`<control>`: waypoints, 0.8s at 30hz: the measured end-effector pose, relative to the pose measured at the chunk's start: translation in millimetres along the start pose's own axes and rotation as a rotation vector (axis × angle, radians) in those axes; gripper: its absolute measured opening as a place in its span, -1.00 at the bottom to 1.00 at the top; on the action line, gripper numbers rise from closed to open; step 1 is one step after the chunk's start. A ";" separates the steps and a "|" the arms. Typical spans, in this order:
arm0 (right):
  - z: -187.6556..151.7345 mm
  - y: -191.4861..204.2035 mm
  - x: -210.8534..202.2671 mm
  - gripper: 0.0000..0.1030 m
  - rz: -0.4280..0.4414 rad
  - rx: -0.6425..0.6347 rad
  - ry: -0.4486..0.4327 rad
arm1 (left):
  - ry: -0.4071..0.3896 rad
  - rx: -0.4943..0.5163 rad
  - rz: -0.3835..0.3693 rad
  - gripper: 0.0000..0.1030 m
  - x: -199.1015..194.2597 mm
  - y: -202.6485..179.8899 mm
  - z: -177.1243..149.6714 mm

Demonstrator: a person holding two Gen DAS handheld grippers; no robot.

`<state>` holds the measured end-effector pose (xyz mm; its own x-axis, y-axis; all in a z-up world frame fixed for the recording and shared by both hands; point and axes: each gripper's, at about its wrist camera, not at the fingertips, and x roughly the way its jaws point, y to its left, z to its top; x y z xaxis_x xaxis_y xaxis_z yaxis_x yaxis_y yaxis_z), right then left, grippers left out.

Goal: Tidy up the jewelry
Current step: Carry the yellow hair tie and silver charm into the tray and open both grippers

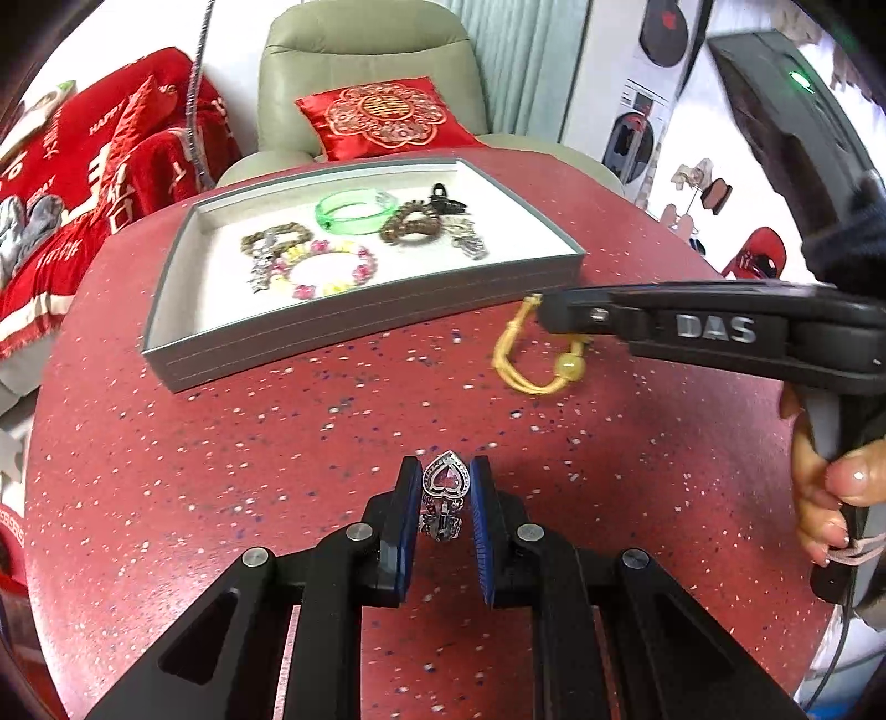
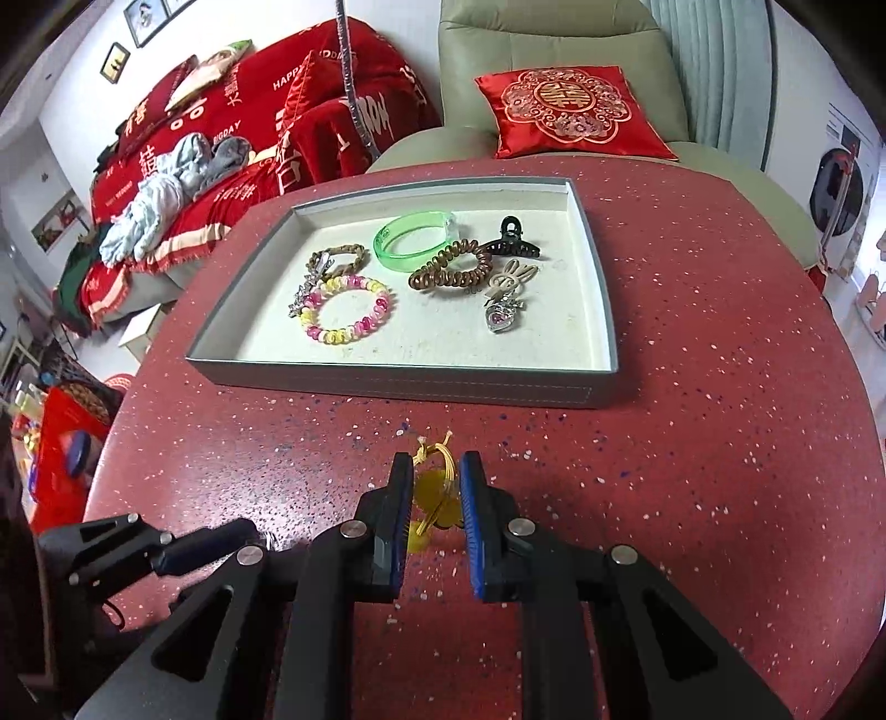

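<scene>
A grey tray on the red speckled table holds a green bangle, a pink-yellow bead bracelet, a brown coil tie, a black claw clip and other pieces. My left gripper is shut on a silver heart hair clip, held between its blue pads just above the table. My right gripper is shut on a yellow cord bracelet, which hangs from it in front of the tray's near wall. The right gripper also shows in the left wrist view.
A green armchair with a red cushion stands behind the table. A sofa with red blankets is at the left. The table edge curves round at the right. The left gripper's body lies low left.
</scene>
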<state>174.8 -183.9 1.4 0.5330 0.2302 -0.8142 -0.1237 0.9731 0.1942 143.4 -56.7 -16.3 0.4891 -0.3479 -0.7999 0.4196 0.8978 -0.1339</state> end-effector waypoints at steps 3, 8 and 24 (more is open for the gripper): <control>-1.4 -3.1 -4.4 -0.63 0.013 0.022 -0.004 | 0.002 -0.021 0.019 -0.31 -1.0 7.6 0.6; -5.1 -4.9 -10.9 -0.63 0.023 0.045 -0.006 | -0.008 -0.037 0.027 -0.31 -4.7 16.2 0.8; -12.7 -1.2 -18.6 -0.63 0.040 0.080 0.008 | -0.048 -0.090 0.033 -0.31 -11.7 39.3 1.4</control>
<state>154.5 -189.3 9.4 0.5221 0.2689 -0.8094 -0.0775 0.9600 0.2689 155.3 -17.7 -11.4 0.5382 -0.3285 -0.7762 0.3338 0.9287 -0.1616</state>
